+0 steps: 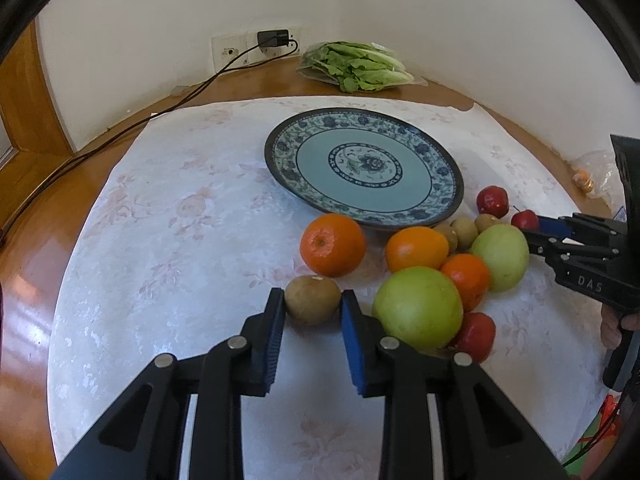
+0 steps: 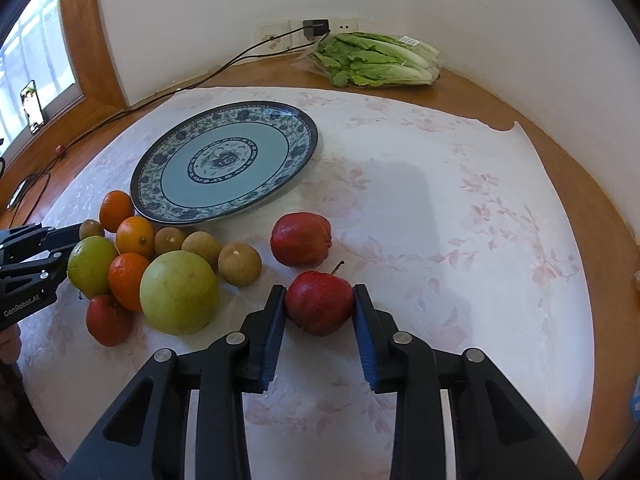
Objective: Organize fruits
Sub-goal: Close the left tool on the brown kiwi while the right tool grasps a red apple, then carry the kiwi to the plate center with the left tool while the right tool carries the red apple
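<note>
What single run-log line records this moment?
left hand-held gripper: shut on brown fruit | right hand-held gripper: shut on red apple | plate: empty

A round wooden worktop (image 2: 580,184) carries a white cloth with a faint pink flower print (image 2: 440,208). At the far edge, against the white wall (image 1: 160,20), a bunch of green leafy lettuce in a clear plastic bag (image 2: 376,60) lies on the bare wood. Beside it a black charger (image 2: 316,27) sits in a white wall socket, and its black cable (image 1: 160,112) trails across the wood. A phone with a lit screen (image 2: 32,106) stands on the wooden window sill.
</note>
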Available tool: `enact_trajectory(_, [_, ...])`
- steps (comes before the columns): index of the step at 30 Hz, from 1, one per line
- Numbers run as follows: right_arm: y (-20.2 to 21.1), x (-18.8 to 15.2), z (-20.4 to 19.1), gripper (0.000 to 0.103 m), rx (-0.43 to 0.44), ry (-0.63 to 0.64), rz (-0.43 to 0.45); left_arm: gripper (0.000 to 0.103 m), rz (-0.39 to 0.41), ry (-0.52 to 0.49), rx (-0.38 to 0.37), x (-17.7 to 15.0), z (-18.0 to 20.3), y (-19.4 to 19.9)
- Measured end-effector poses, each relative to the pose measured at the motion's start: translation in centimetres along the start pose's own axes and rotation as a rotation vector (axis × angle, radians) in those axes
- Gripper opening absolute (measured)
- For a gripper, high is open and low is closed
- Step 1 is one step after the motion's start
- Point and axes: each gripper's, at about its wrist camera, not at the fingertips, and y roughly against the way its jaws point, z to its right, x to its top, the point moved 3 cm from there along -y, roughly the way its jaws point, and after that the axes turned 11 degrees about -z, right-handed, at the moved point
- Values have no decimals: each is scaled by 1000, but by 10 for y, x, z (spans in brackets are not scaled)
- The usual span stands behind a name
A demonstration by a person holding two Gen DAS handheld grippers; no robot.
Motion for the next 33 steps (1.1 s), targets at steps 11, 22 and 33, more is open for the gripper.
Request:
enact_trajectory(11, [26,8,-8,34,35,26,36,29,34,-18,-43,10,6,28])
enact_trajectory(22, [37,23,-19,34,87,70,52,29,51,-35,-63,30,13,43])
enact_trajectory(33, [37,46,-23,34,114,112,43,29,64,-60,-72,63,22,46])
